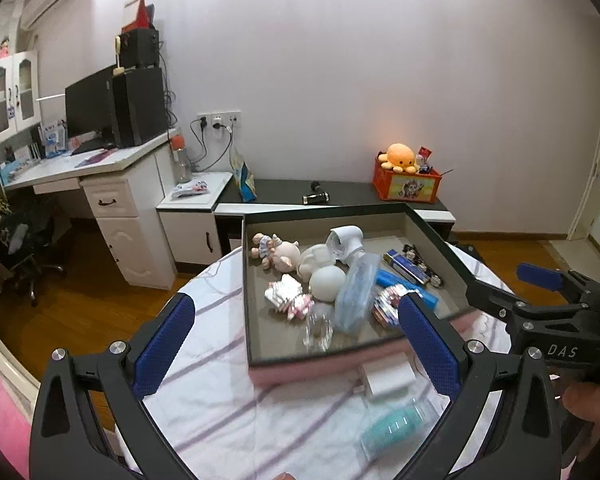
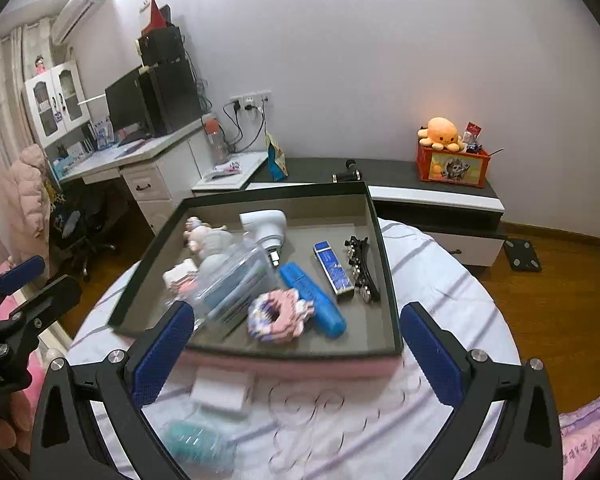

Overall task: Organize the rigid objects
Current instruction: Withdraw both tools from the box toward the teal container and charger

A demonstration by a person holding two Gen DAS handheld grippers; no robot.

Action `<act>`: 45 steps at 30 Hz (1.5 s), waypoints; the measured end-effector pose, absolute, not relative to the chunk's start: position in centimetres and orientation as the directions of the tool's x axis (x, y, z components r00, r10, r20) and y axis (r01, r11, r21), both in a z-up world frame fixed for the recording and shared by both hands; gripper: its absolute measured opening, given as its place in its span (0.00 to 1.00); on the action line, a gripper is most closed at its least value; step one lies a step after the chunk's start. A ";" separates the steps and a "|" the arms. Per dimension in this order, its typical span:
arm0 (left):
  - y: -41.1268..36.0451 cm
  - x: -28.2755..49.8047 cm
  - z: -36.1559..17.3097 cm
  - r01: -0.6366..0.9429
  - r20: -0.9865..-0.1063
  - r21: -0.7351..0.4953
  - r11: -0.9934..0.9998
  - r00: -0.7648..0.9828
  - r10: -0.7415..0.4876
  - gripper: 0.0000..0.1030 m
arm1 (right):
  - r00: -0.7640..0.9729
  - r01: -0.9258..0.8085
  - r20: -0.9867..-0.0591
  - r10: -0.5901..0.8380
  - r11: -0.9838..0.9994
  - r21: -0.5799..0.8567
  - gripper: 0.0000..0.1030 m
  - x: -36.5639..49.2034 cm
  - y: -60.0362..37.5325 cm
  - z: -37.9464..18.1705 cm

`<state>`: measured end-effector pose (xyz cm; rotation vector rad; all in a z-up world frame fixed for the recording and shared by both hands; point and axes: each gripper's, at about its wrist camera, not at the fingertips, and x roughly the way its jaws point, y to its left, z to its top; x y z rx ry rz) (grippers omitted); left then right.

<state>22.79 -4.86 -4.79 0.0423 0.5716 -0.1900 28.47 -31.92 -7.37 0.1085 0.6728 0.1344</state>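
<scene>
A dark-rimmed box (image 1: 247, 280) (image 2: 392, 304) sits on a round table with a striped cloth. It holds small dolls (image 1: 276, 250), a white device (image 1: 345, 242) (image 2: 265, 224), a blue case (image 2: 312, 298), a blue lighter (image 2: 334, 266), a clear pouch (image 2: 228, 280) and a pink-and-white toy (image 2: 278, 316). A white block (image 1: 386, 376) (image 2: 222, 392) and a teal comb-like item (image 1: 394, 428) (image 2: 196, 440) lie on the cloth in front of the box. My left gripper (image 1: 300, 340) is open and empty over the box's near edge. My right gripper (image 2: 296, 348) is open and empty there too.
The right gripper shows at the right edge of the left wrist view (image 1: 540, 296). A desk with a monitor (image 1: 88, 108) stands at the back left. A low dark cabinet (image 1: 340, 192) carries an orange toy box (image 1: 406, 184). Wooden floor surrounds the table.
</scene>
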 end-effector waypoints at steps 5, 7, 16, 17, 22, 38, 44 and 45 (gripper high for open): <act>-4.3 19.0 -4.1 0.179 -0.520 0.001 0.984 0.840 -0.153 1.00 | 0.802 -0.074 -0.577 0.156 0.984 0.163 1.00 24.3 -32.0 -6.1; -4.0 17.4 -3.9 0.178 -0.513 0.001 0.984 0.845 -0.152 1.00 | 0.812 -0.069 -0.563 0.154 0.983 0.170 1.00 22.6 -31.8 -5.7; -3.5 12.1 -3.8 0.164 -0.500 0.001 0.986 0.854 -0.142 1.00 | 0.854 -0.042 -0.504 0.127 0.984 0.175 1.00 15.8 -31.3 -4.0; -3.4 11.4 -3.8 0.162 -0.499 0.000 0.987 0.855 -0.141 1.00 | 0.859 -0.038 -0.498 0.122 0.984 0.176 1.00 15.1 -31.3 -3.9; -2.7 8.8 -4.1 0.153 -0.495 -0.007 0.988 0.858 -0.136 1.00 | 0.874 -0.009 -0.475 0.106 0.979 0.203 1.00 11.4 -31.5 -4.0; -2.7 4.8 -5.3 0.160 -0.516 -0.009 0.987 0.845 -0.142 1.00 | 0.862 0.013 -0.498 0.095 0.978 0.209 1.00 7.1 -31.5 -5.8; -3.1 4.7 -5.6 0.173 -0.527 -0.010 0.985 0.836 -0.152 1.00 | 0.856 0.010 -0.508 0.098 0.979 0.206 1.00 7.1 -31.5 -6.0; -3.3 4.9 -5.8 0.177 -0.533 -0.011 0.984 0.832 -0.156 1.00 | 0.854 0.010 -0.511 0.097 0.979 0.204 1.00 7.2 -31.5 -6.0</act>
